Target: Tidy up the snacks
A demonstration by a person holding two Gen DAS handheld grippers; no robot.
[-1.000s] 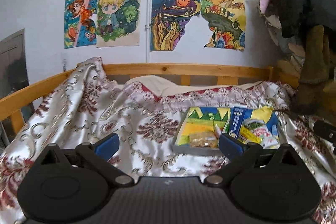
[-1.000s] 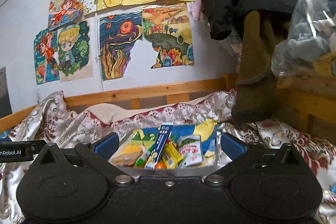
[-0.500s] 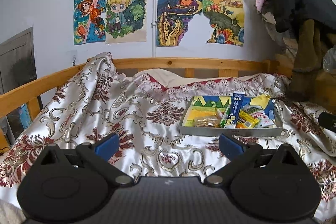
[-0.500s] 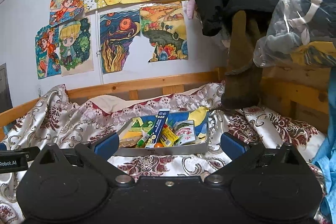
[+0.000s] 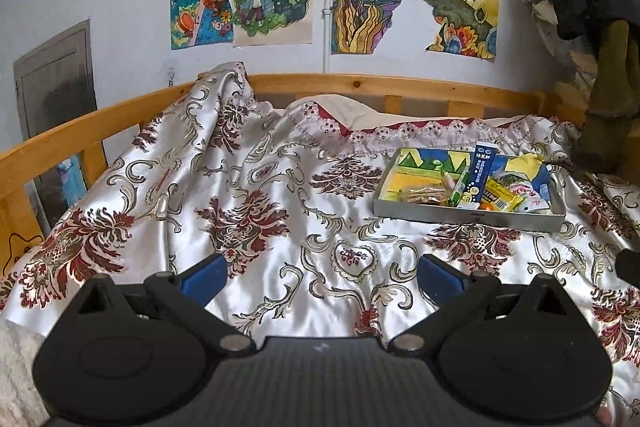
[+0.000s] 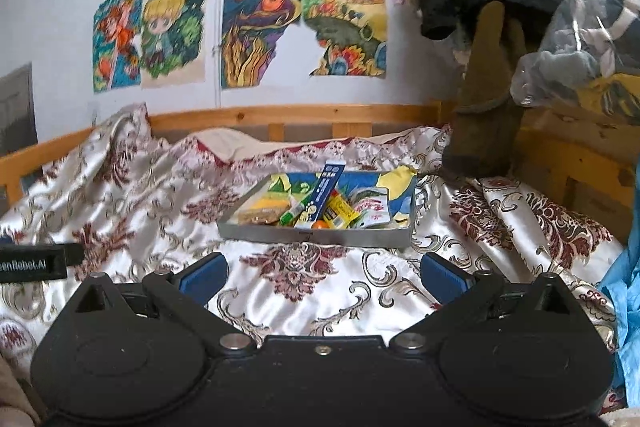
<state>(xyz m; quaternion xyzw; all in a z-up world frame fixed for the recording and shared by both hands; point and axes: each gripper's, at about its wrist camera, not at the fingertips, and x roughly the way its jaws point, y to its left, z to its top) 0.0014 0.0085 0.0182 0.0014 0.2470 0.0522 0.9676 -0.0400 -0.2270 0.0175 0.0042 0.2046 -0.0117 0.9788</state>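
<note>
A shallow grey tray [image 6: 316, 237] with low walls lies flat on the patterned bedspread [image 6: 320, 287], its floor lined with a blue, yellow and green picture. Every snack sits inside the tray. A clear packet of brown biscuits [image 6: 260, 215] lies at its left end. Just right of that is a green tube [image 6: 291, 214], then a long blue carton [image 6: 322, 195] tilted up on the pile. A small orange ball [image 6: 319, 225] rests against the tray's near wall, beside a yellow packet [image 6: 340, 214]. A white pouch with red print [image 6: 374, 211] lies toward the right end.
</note>
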